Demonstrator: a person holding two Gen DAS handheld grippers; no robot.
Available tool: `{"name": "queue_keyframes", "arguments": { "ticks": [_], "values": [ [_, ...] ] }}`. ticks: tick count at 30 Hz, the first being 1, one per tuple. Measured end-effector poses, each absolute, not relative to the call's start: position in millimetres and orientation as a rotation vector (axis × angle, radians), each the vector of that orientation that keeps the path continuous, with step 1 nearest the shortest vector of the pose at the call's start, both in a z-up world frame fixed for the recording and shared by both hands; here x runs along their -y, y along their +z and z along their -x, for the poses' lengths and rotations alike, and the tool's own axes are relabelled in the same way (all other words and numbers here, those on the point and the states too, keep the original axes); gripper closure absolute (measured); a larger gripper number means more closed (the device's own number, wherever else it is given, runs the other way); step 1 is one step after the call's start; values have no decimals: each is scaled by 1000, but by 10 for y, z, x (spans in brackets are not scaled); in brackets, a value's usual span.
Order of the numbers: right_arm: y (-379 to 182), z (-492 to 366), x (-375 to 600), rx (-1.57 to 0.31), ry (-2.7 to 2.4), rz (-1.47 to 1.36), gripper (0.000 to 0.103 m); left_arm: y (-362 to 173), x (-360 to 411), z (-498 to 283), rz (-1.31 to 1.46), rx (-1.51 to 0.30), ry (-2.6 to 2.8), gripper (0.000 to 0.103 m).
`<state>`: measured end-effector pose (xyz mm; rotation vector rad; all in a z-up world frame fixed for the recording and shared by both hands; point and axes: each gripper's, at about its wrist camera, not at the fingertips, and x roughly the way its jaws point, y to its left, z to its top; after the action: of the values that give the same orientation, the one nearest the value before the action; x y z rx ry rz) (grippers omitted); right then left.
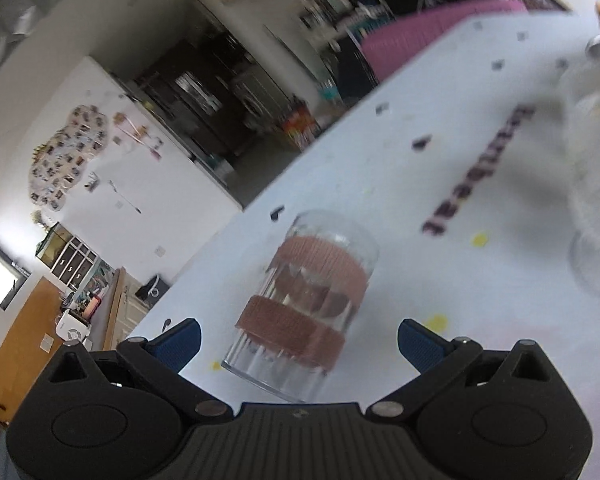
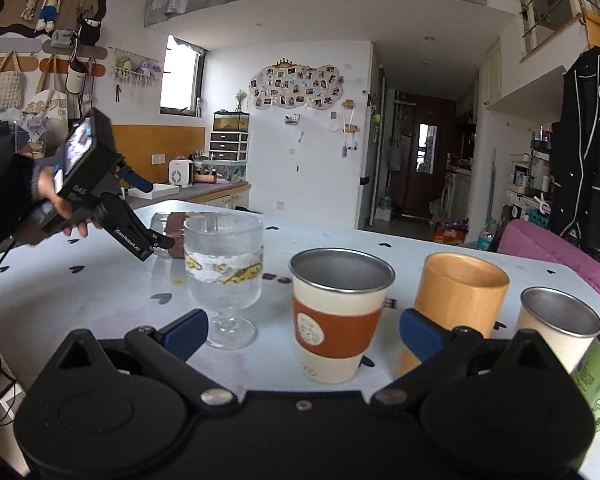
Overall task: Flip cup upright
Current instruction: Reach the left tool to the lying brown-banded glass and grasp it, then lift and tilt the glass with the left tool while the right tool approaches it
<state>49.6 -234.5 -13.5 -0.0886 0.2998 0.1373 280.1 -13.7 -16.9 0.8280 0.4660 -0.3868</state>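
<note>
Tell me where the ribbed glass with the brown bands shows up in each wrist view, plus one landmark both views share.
Left wrist view: the banded glass sits low centre, between the open jaws of the left gripper.
Right wrist view: the banded glass is far left on the table, mostly hidden behind the stemmed glass.
Shared landmark: the stemmed glass, at the right edge of the left view.

White walls [image 2: 300,120], daylit window [image 2: 179,76] at left, cloud-shaped photo board [image 2: 296,87], small drawer unit [image 2: 229,145] below, dark hallway [image 2: 424,152] beyond, pink sofa [image 2: 556,248] beside white tabletop [image 2: 80,300].
</note>
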Motion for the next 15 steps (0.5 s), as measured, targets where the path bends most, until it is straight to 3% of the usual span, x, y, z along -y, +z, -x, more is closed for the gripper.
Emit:
{"name": "queue_keyframes", "arguments": {
  "ticks": [7,9,15],
  "values": [
    [-228,-681,2406,-339,121,81,0,-319,201,-3228,-967,-603,-387,1],
    [-247,-715,2429,-346,118,78,0,-356,190,-3310,-990,-664,-371,10],
    [-295,-758,2438,-359,122,80,0,-371,141,-3429,-983,-700,-345,20]
  ]
}}
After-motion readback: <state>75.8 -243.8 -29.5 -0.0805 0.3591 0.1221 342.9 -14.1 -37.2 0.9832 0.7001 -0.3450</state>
